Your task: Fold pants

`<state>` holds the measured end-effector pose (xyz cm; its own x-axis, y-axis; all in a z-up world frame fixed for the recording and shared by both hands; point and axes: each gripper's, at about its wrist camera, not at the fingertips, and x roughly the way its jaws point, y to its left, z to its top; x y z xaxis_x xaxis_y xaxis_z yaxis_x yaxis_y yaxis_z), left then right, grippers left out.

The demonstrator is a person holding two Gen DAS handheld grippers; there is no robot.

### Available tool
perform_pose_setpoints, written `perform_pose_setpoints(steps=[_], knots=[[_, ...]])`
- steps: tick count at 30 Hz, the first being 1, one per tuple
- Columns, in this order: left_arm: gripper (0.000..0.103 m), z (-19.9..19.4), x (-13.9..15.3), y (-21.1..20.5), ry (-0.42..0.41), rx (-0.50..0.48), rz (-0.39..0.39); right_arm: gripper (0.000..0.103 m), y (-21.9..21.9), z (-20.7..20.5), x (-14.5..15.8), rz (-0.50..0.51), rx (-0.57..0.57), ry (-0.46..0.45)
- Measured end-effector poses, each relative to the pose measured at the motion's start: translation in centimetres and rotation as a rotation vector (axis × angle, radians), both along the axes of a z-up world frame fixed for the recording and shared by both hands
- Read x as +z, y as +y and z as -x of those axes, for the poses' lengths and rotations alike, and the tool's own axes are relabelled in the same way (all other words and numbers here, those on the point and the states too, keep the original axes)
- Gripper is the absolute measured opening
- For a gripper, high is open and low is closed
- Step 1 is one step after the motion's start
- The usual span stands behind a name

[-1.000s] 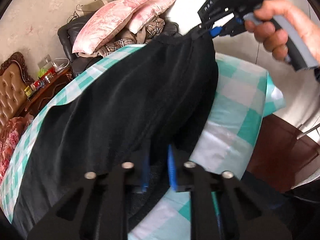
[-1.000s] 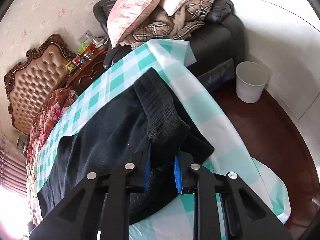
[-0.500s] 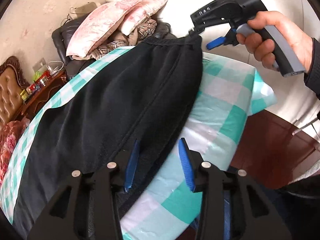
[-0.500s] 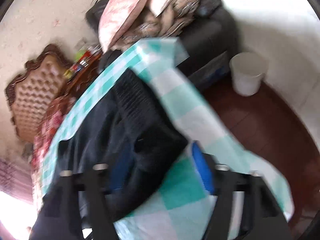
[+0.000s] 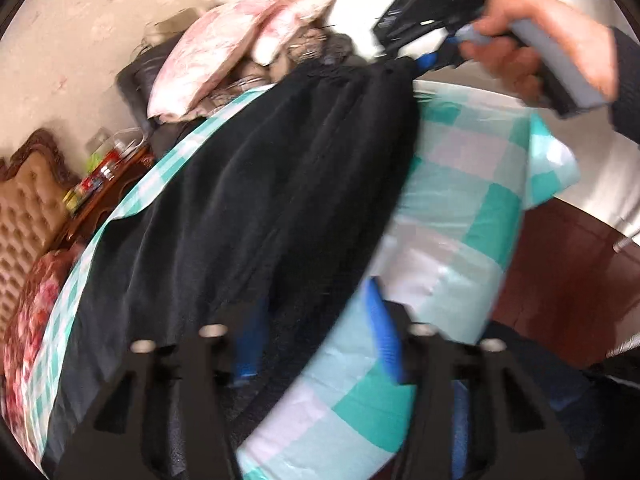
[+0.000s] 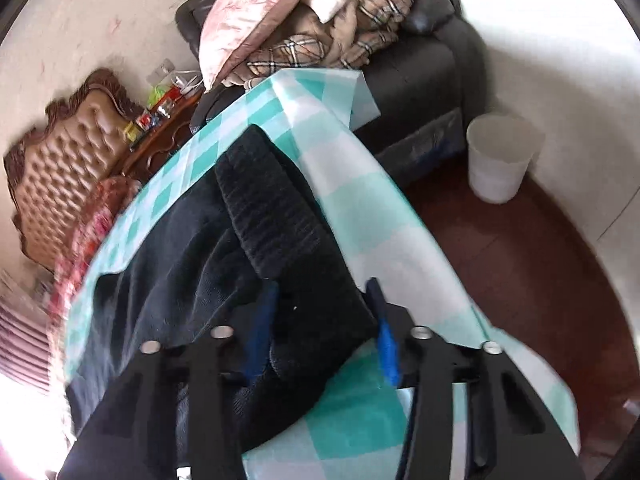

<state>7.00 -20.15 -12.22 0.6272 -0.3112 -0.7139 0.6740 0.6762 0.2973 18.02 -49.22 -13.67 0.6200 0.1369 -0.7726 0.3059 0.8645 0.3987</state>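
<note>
Left hand-held gripper (image 5: 312, 332) is closing, its blue pads astride the near hem of the black fabric pants (image 5: 260, 184) at the check-clothed bench's (image 5: 460, 216) near edge; bite fully first. Right hand-held gripper (image 6: 320, 328), also closing, straddles the ribbed waistband; gather both layers.

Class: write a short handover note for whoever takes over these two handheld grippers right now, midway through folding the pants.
Left gripper: jaws closing around the near edge of the black pants; not clamped yet.
Right gripper: jaws closing astride the ribbed waistband end; pads not pressing yet.
Pants lie lengthwise on the checked cloth.
Done: pants laid out, roughly doubled.
Left: grip both ends, then make the next fold.
</note>
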Motion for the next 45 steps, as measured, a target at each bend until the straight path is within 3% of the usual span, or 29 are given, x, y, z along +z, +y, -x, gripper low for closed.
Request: perform_pose_setpoints(steps=[3,6,9,11,13,16,18,21,25,30,33,36,38,39,40,42,45], knots=[[0.029,-0.3,0.9,0.8,0.053,-0.009,0.048,0.023,0.0,2.2,1.9,0.002,-0.025,-0.001],[0.034,-0.2,1.0,1.7,0.113,-0.017,0.120,0.023,0.2,3.8,2.3,0.034,-0.039,0.015],[0.047,-0.1,1.3,2.4,0.146,-0.008,0.189,0.025,0.4,4.1,1.7,0.063,-0.047,0.027],[0.060,0.3,2.4,3.4,0.137,0.004,0.244,0.028,0.2,4.1,1.9,0.067,-0.065,0.029],[0.066,0.4,3.6,5.0,0.115,0.039,0.297,0.047,0.2,4.7,3.1,0.139,-0.108,0.007],[0.066,-0.2,4.5,10.2,0.097,0.199,0.413,0.058,0.6,5.9,6.4,0.295,-0.189,-0.058],[0.066,-0.6,4.5,13.1,0.070,0.306,0.441,0.066,1.8,5.5,7.9,0.337,-0.153,-0.101],[0.066,-1.5,3.8,17.8,0.035,0.459,0.431,0.076,5.7,3.3,8.6,0.412,-0.008,-0.142],[0.067,-2.4,2.7,24.0,0.028,0.645,0.408,0.085,11.2,-1.1,7.1,0.447,0.166,-0.141],[0.069,-2.4,0.9,32.5,0.080,0.816,0.383,0.085,13.3,-5.8,3.8,0.418,0.191,-0.042],[0.069,-1.7,-0.5,38.7,0.126,0.954,0.371,0.085,13.9,-7.9,0.3,0.498,0.175,0.108],[0.069,0.3,-0.5,45.7,0.094,1.168,0.346,0.089,15.1,-7.8,-0.9,0.598,0.180,0.098],[0.065,2.3,-0.3,50.5,0.084,1.286,0.443,0.089,15.1,-7.7,-1.1,0.606,0.166,0.101],[0.057,2.8,0.0,52.2,0.091,1.284,0.507,0.090,15.0,-7.7,-1.1,0.599,0.162,0.105],[0.057,2.8,0.6,52.7,0.074,1.259,0.506,0.091,14.8,-7.8,-1.1,0.591,0.159,0.107],[0.058,2.1,1.6,52.3,0.008,1.214,0.427,0.092,14.7,-7.9,-1.1,0.588,0.157,0.107],[0.066,0.1,1.7,52.3,0.017,1.079,0.462,0.092,14.7,-7.8,-1.2,0.593,0.152,0.103]])
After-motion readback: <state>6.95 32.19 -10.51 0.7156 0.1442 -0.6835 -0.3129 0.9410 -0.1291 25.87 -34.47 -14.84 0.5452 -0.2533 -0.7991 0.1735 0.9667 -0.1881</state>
